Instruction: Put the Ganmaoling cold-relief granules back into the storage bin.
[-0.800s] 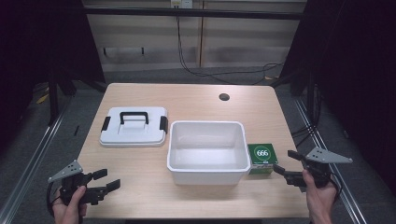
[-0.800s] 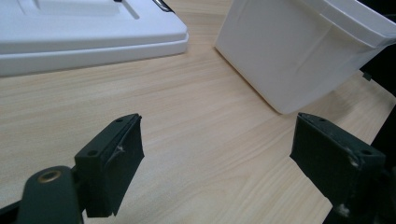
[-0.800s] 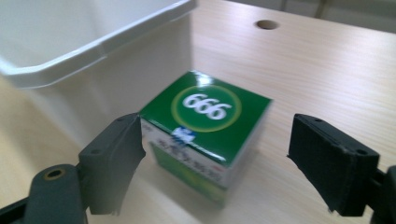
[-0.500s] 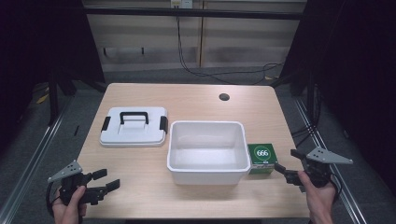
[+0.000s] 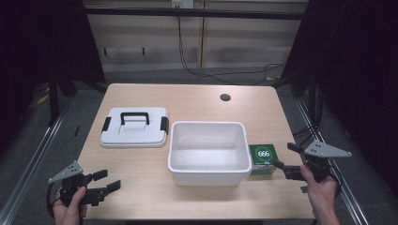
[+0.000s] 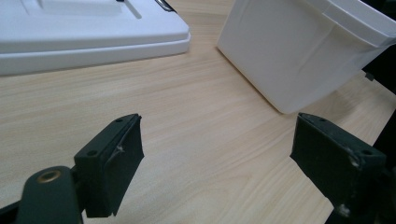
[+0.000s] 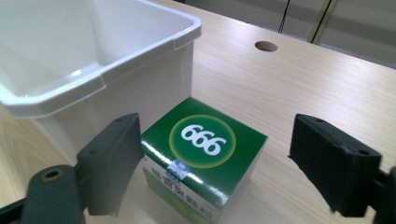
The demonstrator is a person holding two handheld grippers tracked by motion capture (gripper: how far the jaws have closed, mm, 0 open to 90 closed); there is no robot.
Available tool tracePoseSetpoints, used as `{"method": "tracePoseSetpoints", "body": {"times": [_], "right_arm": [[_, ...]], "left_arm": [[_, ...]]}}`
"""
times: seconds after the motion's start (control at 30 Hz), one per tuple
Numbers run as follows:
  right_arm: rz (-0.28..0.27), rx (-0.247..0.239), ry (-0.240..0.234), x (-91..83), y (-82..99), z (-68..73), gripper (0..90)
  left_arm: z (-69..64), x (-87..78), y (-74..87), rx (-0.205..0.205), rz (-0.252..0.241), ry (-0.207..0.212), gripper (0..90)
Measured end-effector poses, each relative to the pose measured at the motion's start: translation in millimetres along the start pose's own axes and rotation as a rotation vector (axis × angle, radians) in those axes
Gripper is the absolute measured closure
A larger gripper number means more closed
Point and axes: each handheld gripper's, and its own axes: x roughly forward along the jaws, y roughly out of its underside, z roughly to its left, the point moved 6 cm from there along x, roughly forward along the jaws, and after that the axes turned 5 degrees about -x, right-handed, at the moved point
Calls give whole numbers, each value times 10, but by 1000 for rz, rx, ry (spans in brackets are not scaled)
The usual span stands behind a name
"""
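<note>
We're lining up on the green box (image 7: pixel 204 148), which sits on the table just beside the white bin (image 5: pixel 208 151). Our right gripper (image 5: pixel 286 159) is wide open and empty, jaws either side of it. Next, probably close in carefully, since the bin wall crowds one jaw. Our left gripper (image 5: pixel 107 181) idles open over bare table (image 5: pixel 197 96).
</note>
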Motion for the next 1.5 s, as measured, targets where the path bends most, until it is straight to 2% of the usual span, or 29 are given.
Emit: {"method": "tracePoseSetpoints", "body": {"times": [0.03, 0.07, 0.17, 0.2, 0.23, 0.27, 0.33, 0.37, 0.4, 0.43, 0.53, 0.57, 0.63, 0.7, 0.73, 0.83, 0.93, 1.03, 1.13, 1.2, 1.23, 1.27, 1.4, 1.43, 1.47, 1.5], "right_arm": [[0, 0, 0, 0, 0, 0, 176], [-5, -21, 20, -11, -29, -27, 173], [10, -39, 14, -15, -106, -80, 178], [43, -62, -3, 1, -164, -92, 206], [43, -62, -3, 1, -164, -92, 206], [102, -104, -14, 33, -219, -83, 206], [138, -105, -97, 62, -275, -39, 224], [138, -105, -97, 62, -275, -39, 224], [181, -110, -125, 71, -319, -24, 224], [181, -110, -125, 71, -319, -24, 224], [234, -139, -189, 87, -388, -11, 172], [234, -139, -189, 87, -388, -11, 172], [269, -150, -182, 96, -403, -33, 133], [274, -153, -201, 110, -424, -53, 145], [301, -158, -228, 130, -431, -70, 140], [322, -159, -239, 168, -437, -76, 146], [366, -182, -255, 218, -443, -61, 134], [404, -233, -288, 277, -440, -38, 121], [422, -258, -333, 330, -423, -6, 119], [456, -305, -370, 367, -406, 5, 110], [456, -305, -370, 367, -406, 5, 110], [484, -324, -388, 393, -398, 1, 110], [513, -333, -396, 421, -406, -12, 110], [524, -356, -389, 445, -406, -25, 109], [568, -402, -399, 484, -393, -14, 102], [568, -402, -399, 484, -393, -14, 102]], "left_arm": [[0, 0, 0, 0, 0, 0, 164], [0, -1, 2, 0, 0, -1, 164], [-5, -14, -5, 9, -9, 6, 163], [-7, -16, -7, 6, -12, 6, 163], [-7, -16, -6, 6, -12, 7, 163], [-7, -15, -5, 5, -12, 6, 163], [-8, -15, -6, 8, -11, 7, 163], [-8, -15, -6, 8, -11, 7, 163], [-11, -14, -7, 6, -12, 8, 163], [-11, -14, -6, 7, -11, 9, 163], [-10, -13, -4, 9, -8, 10, 164], [-10, -13, -4, 9, -8, 10, 163], [-11, -12, -7, 11, -10, 10, 163], [-10, -12, -4, 8, -7, 8, 163], [-8, -11, -2, 6, -5, 8, 163], [-5, -12, -3, 7, -5, 7, 163], [-3, -11, -3, 6, -5, 7, 163], [-4, -13, -4, 9, -5, 8, 164], [0, -13, -4, 8, -4, 10, 163], [-5, -9, -3, 4, -5, 10, 164], [-5, -9, -3, 4, -5, 10, 164], [-7, -8, -3, 4, -5, 10, 164], [0, -1, 1, 0, -1, 5, 163], [2, 0, 0, 2, 0, 5, 163], [0, 0, -1, 2, 0, 6, 163], [-2, 0, -1, 2, -1, 6, 163]]}}
